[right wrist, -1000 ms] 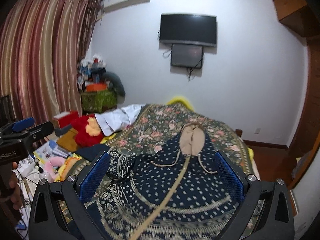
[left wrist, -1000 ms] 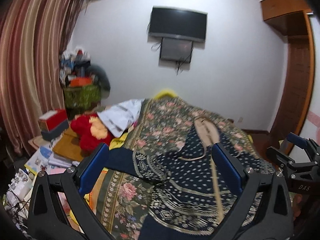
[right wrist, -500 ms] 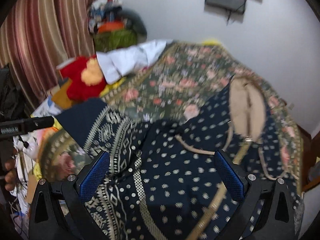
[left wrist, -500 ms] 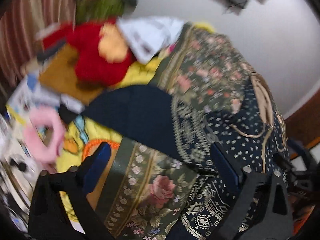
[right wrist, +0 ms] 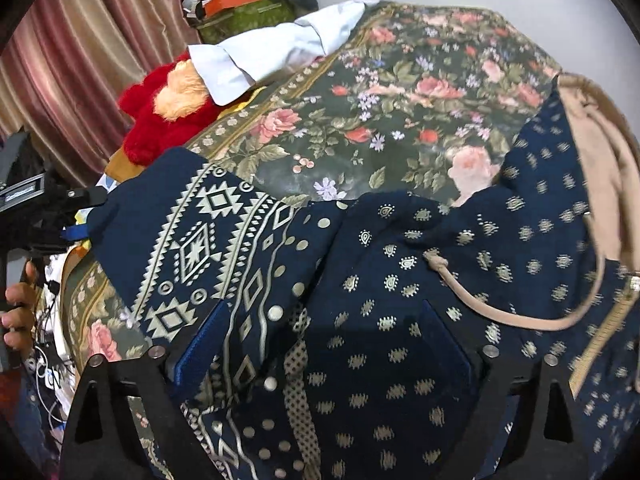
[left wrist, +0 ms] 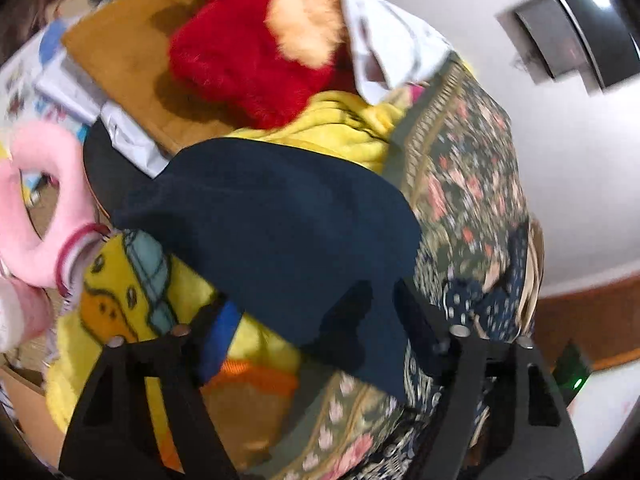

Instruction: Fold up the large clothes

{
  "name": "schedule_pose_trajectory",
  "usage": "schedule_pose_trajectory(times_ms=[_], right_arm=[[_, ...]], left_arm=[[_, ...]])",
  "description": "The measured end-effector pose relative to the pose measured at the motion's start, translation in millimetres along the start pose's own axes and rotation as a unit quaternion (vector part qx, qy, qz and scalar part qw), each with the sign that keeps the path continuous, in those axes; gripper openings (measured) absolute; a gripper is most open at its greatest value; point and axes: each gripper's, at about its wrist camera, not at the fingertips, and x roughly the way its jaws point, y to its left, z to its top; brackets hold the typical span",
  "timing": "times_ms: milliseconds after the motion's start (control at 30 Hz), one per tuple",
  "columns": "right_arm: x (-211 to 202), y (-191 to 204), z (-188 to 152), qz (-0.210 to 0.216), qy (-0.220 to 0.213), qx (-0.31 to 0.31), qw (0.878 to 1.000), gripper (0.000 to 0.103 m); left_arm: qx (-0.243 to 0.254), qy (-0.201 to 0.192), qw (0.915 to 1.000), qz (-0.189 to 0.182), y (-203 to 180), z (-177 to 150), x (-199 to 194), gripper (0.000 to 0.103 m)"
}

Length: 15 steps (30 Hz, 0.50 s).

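Observation:
A navy hooded garment with gold print, tan hood lining and tan drawstring (right wrist: 460, 248) lies spread on a floral bedspread (right wrist: 400, 92). Its left sleeve cuff, plain navy (left wrist: 280, 232), hangs over the bed's left edge. My left gripper (left wrist: 316, 332) is open with its fingers either side of that cuff's hem. It also shows in the right wrist view (right wrist: 76, 216) at the sleeve's end. My right gripper (right wrist: 320, 344) is open, low over the sleeve and chest where the patterned band meets the dotted body.
A red plush toy (left wrist: 256, 44), a white shirt (right wrist: 272, 52), a yellow blanket (left wrist: 340, 124) and a pink ring cushion (left wrist: 44, 208) crowd the bed's left side. Striped curtains (right wrist: 80, 48) hang at the left. A wall-mounted screen (left wrist: 580, 20) is beyond the bed.
Both grippers have dropped from a high view of the room down to the garment. The left has swung left to the sleeve cuff; the right has closed in on the sleeve and chest.

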Motion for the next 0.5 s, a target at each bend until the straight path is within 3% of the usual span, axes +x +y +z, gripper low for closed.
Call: schedule_pose_trajectory(times_ms=[133,200,233,300,367,500], right_arm=[[21.7,-7.3,0.3,0.014,0.031,0.015,0.999,0.077],[29.5,-9.1,-2.5,0.02,0.043,0.018,0.999,0.072],[32.3,-9.4,-4.4,0.021,0.047,0.016,0.999,0.072],[34.0,-6.5,-7.1,0.018,0.046,0.004,0.999,0.072],[30.5,-4.4,-6.7,0.019,0.044,-0.004,0.999,0.072],[16.2,-9.6,-5.2,0.038,0.039,0.005,0.998,0.072]], left_arm=[[-0.011,-0.017,0.9997,0.017,7.3,12.1,7.1,0.046],[0.011,-0.035,0.9982,0.049,2.3,14.9,6.5,0.032],[0.034,-0.051,0.9952,0.077,-4.0,15.0,4.7,0.022],[0.09,-0.089,0.9831,0.132,-20.2,13.2,-0.2,0.014],[0.13,-0.116,0.971,0.164,-37.1,11.2,-6.7,0.009],[0.164,-0.168,0.9575,0.168,-66.0,17.9,-36.9,0.003]])
